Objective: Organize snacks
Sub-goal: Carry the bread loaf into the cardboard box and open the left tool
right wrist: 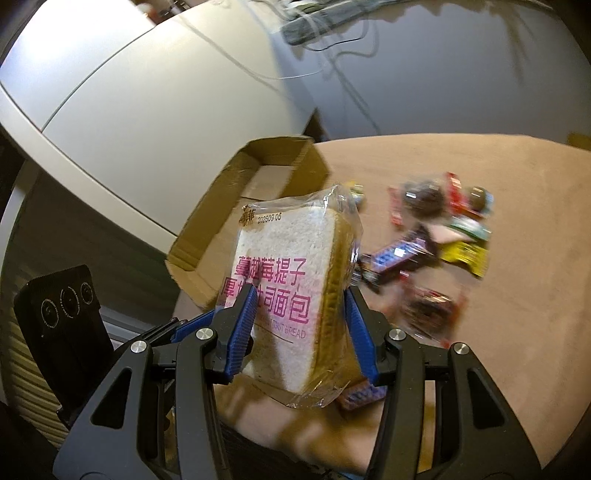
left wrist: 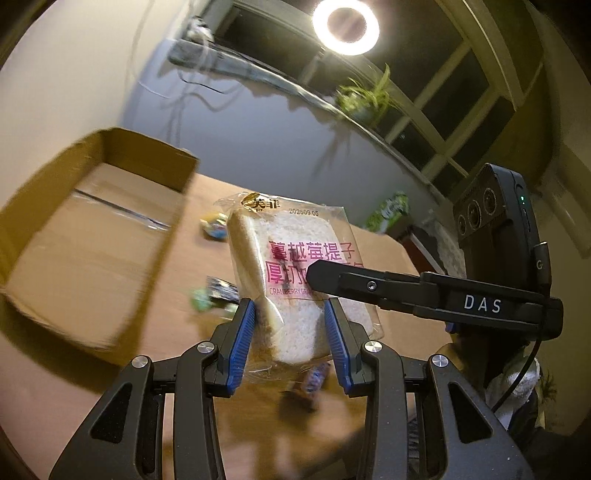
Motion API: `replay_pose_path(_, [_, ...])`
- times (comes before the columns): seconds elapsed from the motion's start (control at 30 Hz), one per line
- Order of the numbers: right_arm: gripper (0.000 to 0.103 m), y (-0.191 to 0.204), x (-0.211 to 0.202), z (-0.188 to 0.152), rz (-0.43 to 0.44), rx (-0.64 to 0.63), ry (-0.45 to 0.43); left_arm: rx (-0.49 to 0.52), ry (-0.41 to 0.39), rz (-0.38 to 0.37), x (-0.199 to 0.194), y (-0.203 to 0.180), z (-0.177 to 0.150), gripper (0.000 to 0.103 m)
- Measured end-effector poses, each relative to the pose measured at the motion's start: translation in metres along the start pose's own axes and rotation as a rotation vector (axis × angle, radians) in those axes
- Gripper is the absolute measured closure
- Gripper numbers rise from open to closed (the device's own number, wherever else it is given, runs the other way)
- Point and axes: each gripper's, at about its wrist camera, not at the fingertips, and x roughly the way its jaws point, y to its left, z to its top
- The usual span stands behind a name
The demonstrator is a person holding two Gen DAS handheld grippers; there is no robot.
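A wrapped slice of toast bread (left wrist: 295,273) with pink lettering is held upright above the brown table. My left gripper (left wrist: 290,314) is shut on its lower part. My right gripper (right wrist: 299,306) is shut on the same bread pack (right wrist: 291,280); its black finger (left wrist: 369,286) crosses in front of the pack in the left wrist view. An open cardboard box (left wrist: 85,236) lies to the left, and shows behind the bread in the right wrist view (right wrist: 258,177). Several small snack packs (right wrist: 443,229) lie scattered on the table to the right.
Small snacks (left wrist: 214,225) lie on the table (left wrist: 184,387) between box and bread in the left wrist view. A grey wall with cables, a ring light (left wrist: 345,26) and a potted plant (left wrist: 365,96) are behind. A white cabinet (right wrist: 129,92) stands left.
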Motion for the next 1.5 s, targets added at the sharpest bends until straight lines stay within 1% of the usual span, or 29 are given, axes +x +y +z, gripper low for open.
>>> replay_pose_path(0.2, [0.051,0.038,0.037,0.019,0.036,-0.053,0.027,-0.043,-0.05,0.053,-0.02,0.032,0.008,0.067])
replay_pose_path(0.4, [0.051,0.065,0.079,0.032,0.063,-0.087,0.067,-0.093,-0.072,0.092,-0.037,0.066,0.014,0.067])
replay_pose_path(0.6, [0.051,0.085,0.113,0.041,0.072,-0.112,0.103,-0.129,-0.075,0.133,-0.045,0.093,0.018,0.067])
replay_pose_path(0.83, [0.051,0.095,0.143,0.047,0.088,-0.122,0.142,-0.156,-0.074,0.167,-0.048,0.114,0.022,0.067])
replay_pose_path(1.0, [0.051,0.095,0.154,0.048,0.084,-0.124,0.148,-0.167,-0.066,0.185,-0.043,0.119,0.023,0.067])
replay_pose_path(1.17, [0.051,0.092,0.153,0.047,0.087,-0.12,0.156,-0.161,-0.069,0.212,-0.042,0.12,0.023,0.067])
replay_pose_path(1.27, [0.051,0.089,0.154,0.048,0.064,-0.123,0.142,-0.16,-0.072,0.218,-0.043,0.119,0.024,0.067])
replay_pose_path(1.5, [0.051,0.083,0.144,0.05,0.067,-0.12,0.112,-0.148,-0.086,0.242,-0.047,0.114,0.025,0.067])
